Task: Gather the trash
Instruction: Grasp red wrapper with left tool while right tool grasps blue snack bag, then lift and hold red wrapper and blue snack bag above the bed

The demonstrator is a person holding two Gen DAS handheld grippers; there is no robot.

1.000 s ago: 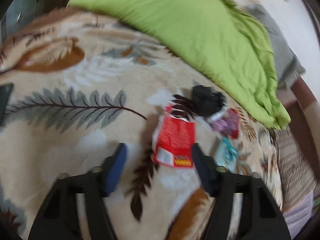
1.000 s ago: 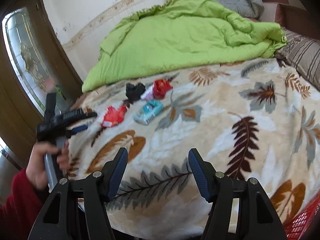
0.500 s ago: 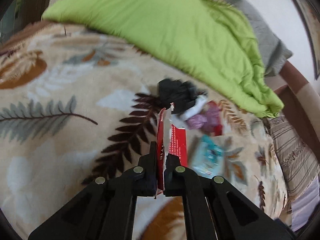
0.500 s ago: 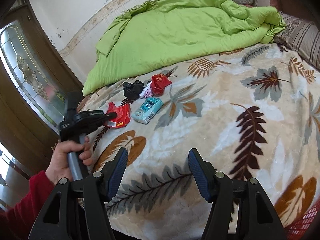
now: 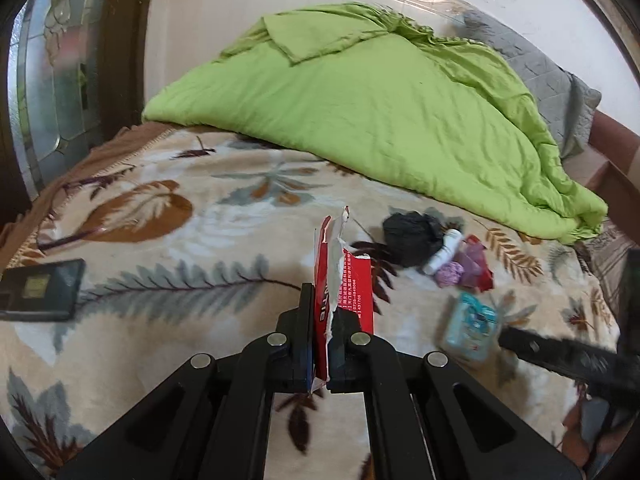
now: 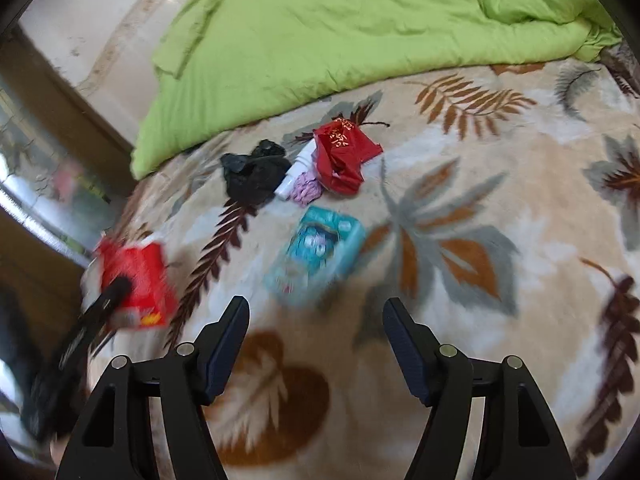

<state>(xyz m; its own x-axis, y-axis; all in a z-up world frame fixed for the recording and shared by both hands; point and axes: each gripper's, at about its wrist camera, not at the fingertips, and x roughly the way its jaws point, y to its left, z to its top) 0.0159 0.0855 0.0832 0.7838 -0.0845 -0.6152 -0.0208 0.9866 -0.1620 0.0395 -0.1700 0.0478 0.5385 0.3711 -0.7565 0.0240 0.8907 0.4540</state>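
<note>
Downward-tilted, left gripper (image 5: pixel 320 344) clenches the red wrapper (image 5: pixel 344 284); right gripper (image 6: pixel 316 344) fingers are opening, empty.

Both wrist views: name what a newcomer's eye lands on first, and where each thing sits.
The left gripper is shut on a torn red packet, held upright in the foreground. Behind it a bright green quilt is heaped across the far half of the bed. On the leaf-patterned blanket lies a small litter cluster: a black bag, a red wrapper and a teal pack, with the right gripper opening just short of the teal pack.
</note>
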